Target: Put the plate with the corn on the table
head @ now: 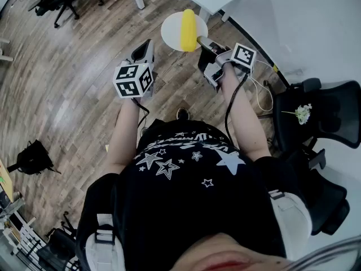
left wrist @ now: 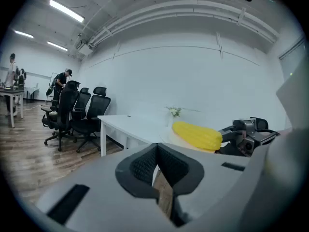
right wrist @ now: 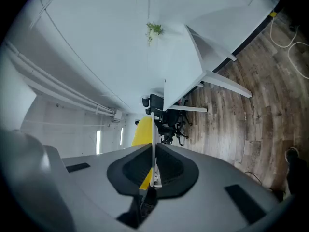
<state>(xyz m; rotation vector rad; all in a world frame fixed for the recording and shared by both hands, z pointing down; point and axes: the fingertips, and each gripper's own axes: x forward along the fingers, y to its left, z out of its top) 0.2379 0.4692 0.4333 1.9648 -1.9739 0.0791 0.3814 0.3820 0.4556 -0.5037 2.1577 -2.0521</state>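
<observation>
The person's black star-printed cotton shirt (head: 180,168) is filling the nearest ground, with both bare forearms reaching out from it. The grey plastic left claw (head: 145,47), carrying its marker-printed cube, is pointing slightly downward; its ribbed dark pads (left wrist: 145,166) are pressing together with nothing between them. Beside it, the grey plastic right claw (head: 203,41) is clenching the thin rim of the round white smooth plate (head: 172,30), which is showing edge-on as a pale line between that claw's pads (right wrist: 171,170). The bumpy yellow cob of corn (head: 188,29) is lying lengthwise across the plate's middle.

The plate is hanging in the air over the streaked brown wooden plank floor (head: 67,83), near the corner of the flat white table (head: 293,21) but not resting on it. To the right, a black mesh office chair (head: 330,112) is standing with a small sprig of pale flowers (head: 303,113) at its edge.
</observation>
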